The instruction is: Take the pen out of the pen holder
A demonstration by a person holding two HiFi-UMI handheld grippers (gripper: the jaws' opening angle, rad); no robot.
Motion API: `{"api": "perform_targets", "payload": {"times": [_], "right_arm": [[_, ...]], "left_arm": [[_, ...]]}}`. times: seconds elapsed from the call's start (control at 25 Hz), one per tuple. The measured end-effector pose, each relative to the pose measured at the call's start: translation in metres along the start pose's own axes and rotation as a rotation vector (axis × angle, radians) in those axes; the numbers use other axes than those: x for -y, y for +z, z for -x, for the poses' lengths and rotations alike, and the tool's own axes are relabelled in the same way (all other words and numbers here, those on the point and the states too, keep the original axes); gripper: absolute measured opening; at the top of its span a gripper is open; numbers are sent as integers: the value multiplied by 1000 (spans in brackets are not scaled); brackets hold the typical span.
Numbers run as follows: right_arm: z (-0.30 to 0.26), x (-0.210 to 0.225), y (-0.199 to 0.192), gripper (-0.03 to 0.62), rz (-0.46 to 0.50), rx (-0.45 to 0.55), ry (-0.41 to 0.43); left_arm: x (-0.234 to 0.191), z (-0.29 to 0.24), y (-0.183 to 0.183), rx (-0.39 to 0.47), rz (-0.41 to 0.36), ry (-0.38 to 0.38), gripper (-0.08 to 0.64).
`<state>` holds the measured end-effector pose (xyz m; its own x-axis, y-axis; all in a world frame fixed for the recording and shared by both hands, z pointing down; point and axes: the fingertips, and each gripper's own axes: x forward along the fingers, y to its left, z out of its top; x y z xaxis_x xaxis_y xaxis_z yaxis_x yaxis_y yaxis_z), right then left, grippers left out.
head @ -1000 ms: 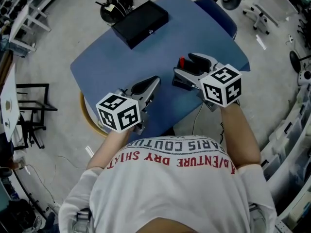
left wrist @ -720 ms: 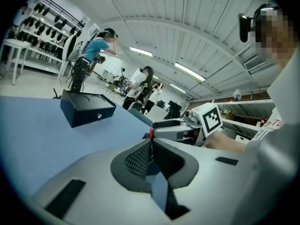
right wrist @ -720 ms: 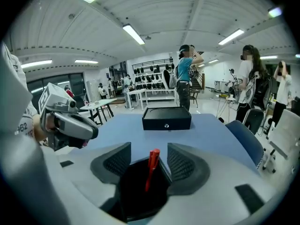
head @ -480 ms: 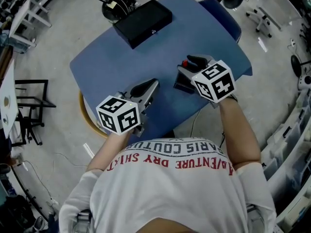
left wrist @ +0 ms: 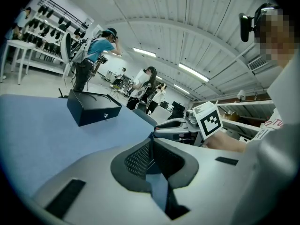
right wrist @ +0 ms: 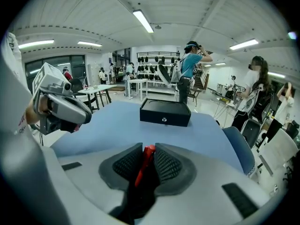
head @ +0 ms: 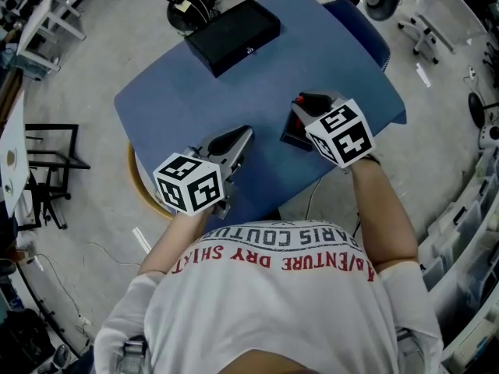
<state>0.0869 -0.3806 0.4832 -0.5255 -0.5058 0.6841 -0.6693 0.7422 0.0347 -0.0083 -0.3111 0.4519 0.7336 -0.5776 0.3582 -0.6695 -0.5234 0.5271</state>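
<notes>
A red pen (right wrist: 142, 168) stands between the two dark pads of my right gripper (right wrist: 148, 150), whose jaws are closing and touch it on both sides. In the head view the right gripper (head: 309, 104) hangs tilted down over the black pen holder (head: 293, 135) near the blue table's (head: 195, 100) right edge; only the pen's red top (head: 299, 100) shows there. My left gripper (head: 245, 135) rests low at the table's near side, shut with nothing in it, and in its own view the left gripper's (left wrist: 151, 143) pads meet at the tips.
A black box (head: 232, 26) lies at the far side of the table, also the black box (right wrist: 165, 112) straight ahead of the right gripper. A blue chair (head: 360, 23) stands behind the table's right corner. People stand far off in the hall.
The right gripper has sunk and rolled over the pen holder, and its jaws have narrowed around the red pen. The left gripper has stayed in place.
</notes>
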Motion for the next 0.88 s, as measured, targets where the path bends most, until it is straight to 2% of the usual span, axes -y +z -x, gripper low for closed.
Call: {"api": "perform_targets", "payload": {"times": [0.36, 0.88], "right_arm": [[6, 3, 2, 75, 3, 17, -33], [66, -3, 36, 71, -43, 192, -102]], "left_arm": [[4, 10, 6, 24, -9, 14, 37], [32, 40, 1, 72, -45, 8, 37]]}}
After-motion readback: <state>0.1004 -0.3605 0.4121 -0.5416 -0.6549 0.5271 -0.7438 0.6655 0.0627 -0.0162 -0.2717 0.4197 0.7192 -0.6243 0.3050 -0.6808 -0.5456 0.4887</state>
